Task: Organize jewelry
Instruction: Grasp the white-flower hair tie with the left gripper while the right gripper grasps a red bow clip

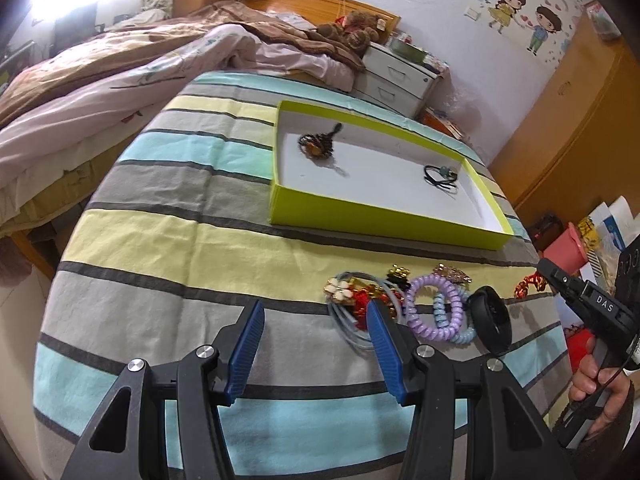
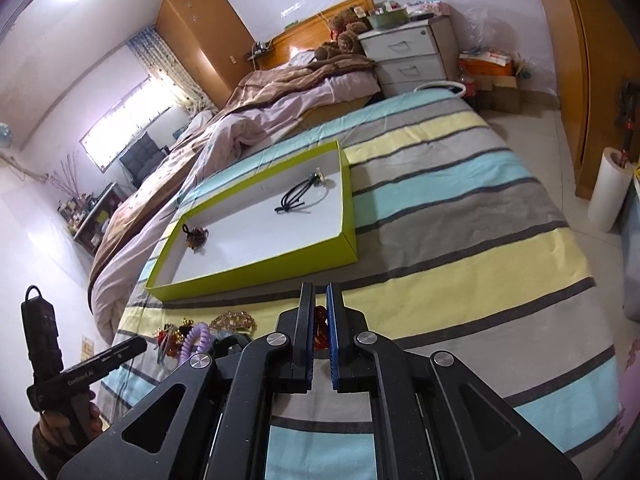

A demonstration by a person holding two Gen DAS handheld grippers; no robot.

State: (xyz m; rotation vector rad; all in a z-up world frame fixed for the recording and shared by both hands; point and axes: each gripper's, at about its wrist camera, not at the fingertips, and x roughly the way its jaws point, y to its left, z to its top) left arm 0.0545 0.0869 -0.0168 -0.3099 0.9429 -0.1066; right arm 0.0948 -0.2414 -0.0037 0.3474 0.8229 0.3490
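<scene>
Red-and-gold ornament [image 2: 320, 326] pinched between the nearly closed pads of the right gripper [image 2: 319, 300], held above the striped bedspread [image 2: 460, 240], near the front edge of the green tray [image 2: 256, 270]; in the left wrist view the same ornament [image 1: 530, 285] shows at the tip of the right gripper [image 1: 546, 268]; tray is shallow, white inside, lying flat on the bedspread; inside it a brown beaded piece [image 1: 318, 145] toward one end and a black cord hair tie [image 1: 440, 174] toward the other, well apart; loose pile still on the bedspread in front of the tray: cream flower clip [image 1: 340, 290], purple spiral tie [image 1: 434, 306], pale blue spiral tie [image 1: 462, 330] touching it, black band [image 1: 490, 320] just beside, gold-tone clip [image 1: 452, 272] behind; left gripper [image 1: 316, 320] jaws wide apart, nothing between them, its right pad over the pile's edge beside the flower clip; a hand [image 1: 596, 390] grips the right gripper's handle; unmade bed with pink and brown covers [image 1: 120, 72] beyond.
</scene>
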